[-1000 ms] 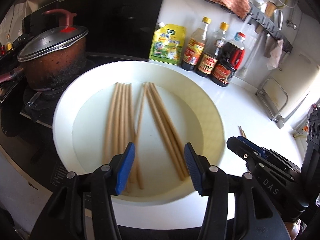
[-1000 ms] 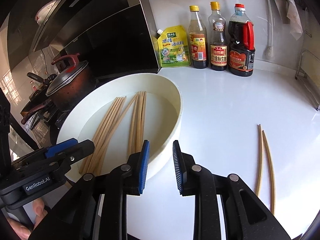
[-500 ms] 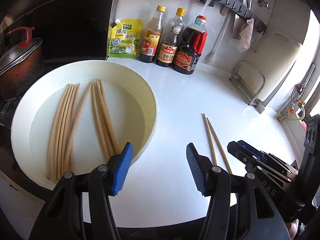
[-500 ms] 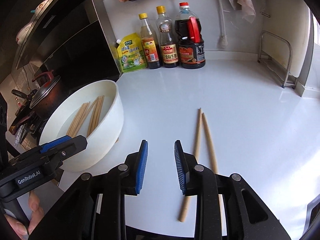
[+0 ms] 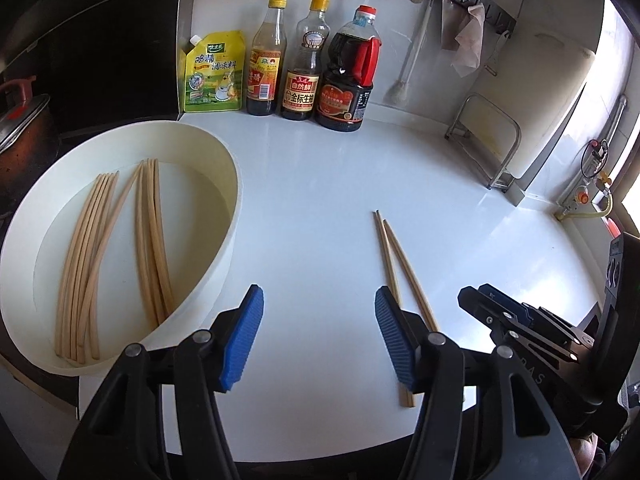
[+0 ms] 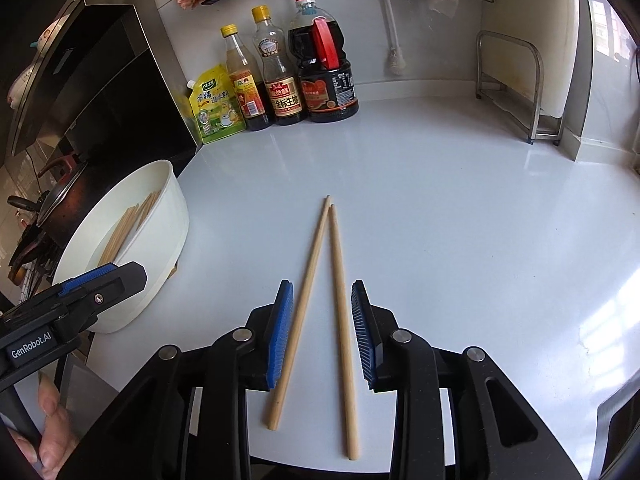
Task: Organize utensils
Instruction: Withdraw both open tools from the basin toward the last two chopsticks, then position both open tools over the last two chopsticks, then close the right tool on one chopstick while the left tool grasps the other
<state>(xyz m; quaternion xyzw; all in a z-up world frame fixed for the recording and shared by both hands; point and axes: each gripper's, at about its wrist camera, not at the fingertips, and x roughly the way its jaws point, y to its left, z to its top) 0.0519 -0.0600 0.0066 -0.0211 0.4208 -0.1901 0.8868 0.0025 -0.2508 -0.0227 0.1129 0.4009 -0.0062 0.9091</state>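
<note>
Two loose wooden chopsticks [image 6: 338,280] lie in a narrow V on the white counter. My right gripper [image 6: 321,292] hovers over their near halves. Its jaws are opening, with both sticks between the blue pads [image 6: 280,332], and I see no pad pressing on either stick. In the left wrist view the same chopsticks [image 5: 394,264] lie just right of my left gripper [image 5: 318,300]. Its jaws are opening too, with only bare counter between them. The white bowl [image 5: 236,200] at the left holds several chopsticks [image 5: 152,248]. The right gripper [image 5: 500,312] shows at the right edge.
A yellow seasoning pouch [image 5: 214,76] and three sauce bottles [image 5: 344,80] stand along the back wall. A lidded pot [image 6: 60,196] sits on the stove behind the bowl [image 6: 172,216]. A metal rack [image 6: 516,92] stands at the back right. A hand [image 6: 52,432] holds the left gripper [image 6: 104,276].
Both grippers have swept right, from over the bowl to the counter. The loose pair now lies between the right jaws. Both pairs of jaws stand wider.
</note>
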